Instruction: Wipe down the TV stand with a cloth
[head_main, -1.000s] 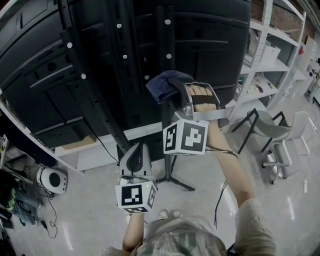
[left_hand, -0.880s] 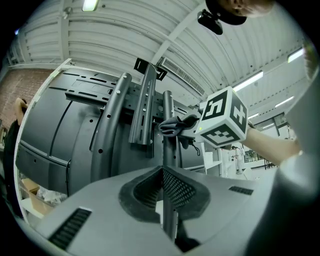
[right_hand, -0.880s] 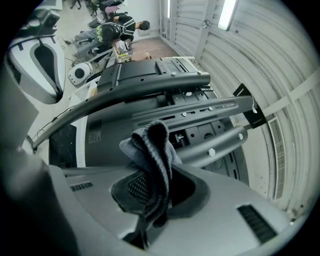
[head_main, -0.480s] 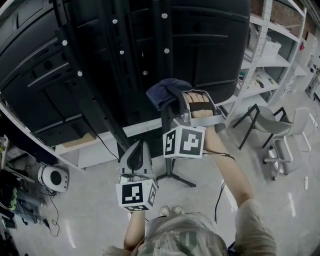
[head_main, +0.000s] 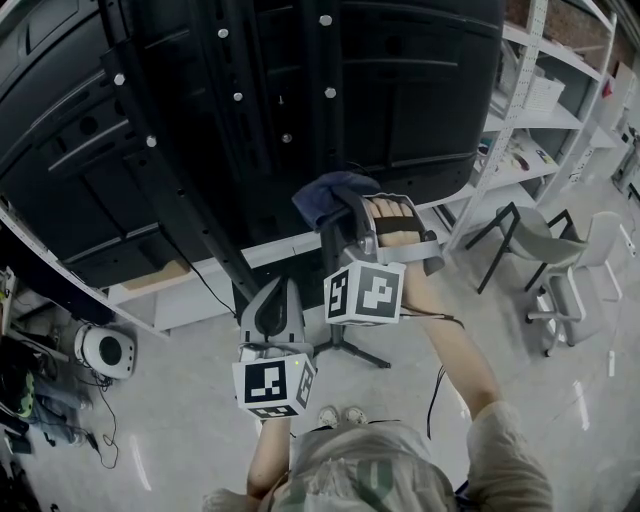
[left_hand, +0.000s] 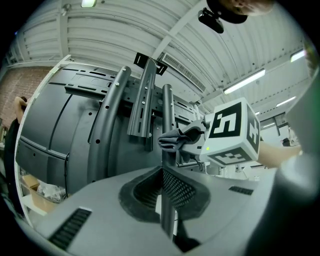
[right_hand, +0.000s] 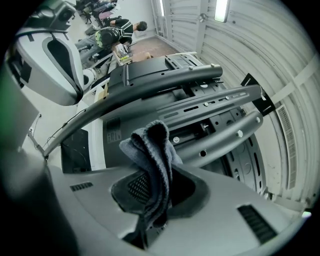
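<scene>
The black TV stand (head_main: 250, 120) rises ahead with its poles and bracket against the TV's back. In the head view my right gripper (head_main: 340, 205) is shut on a dark blue cloth (head_main: 322, 192) that presses against the stand's centre column (head_main: 337, 265). In the right gripper view the cloth (right_hand: 152, 165) hangs folded between the jaws, with the stand's curved bars (right_hand: 200, 107) just beyond. My left gripper (head_main: 272, 290) waits lower left of the column, jaws drawn together with nothing held. The left gripper view shows the column (left_hand: 168, 107) and the cloth (left_hand: 175, 139) on it.
White shelving (head_main: 520, 150) stands to the right, with a grey chair (head_main: 540, 250) beside it. A low white shelf (head_main: 180, 290) runs behind the stand's foot. A round white device (head_main: 105, 352) and cables lie on the floor at the left. The stand's base legs (head_main: 360, 360) spread below.
My right gripper has slid the cloth a little way down the centre column. The left gripper has stayed almost still.
</scene>
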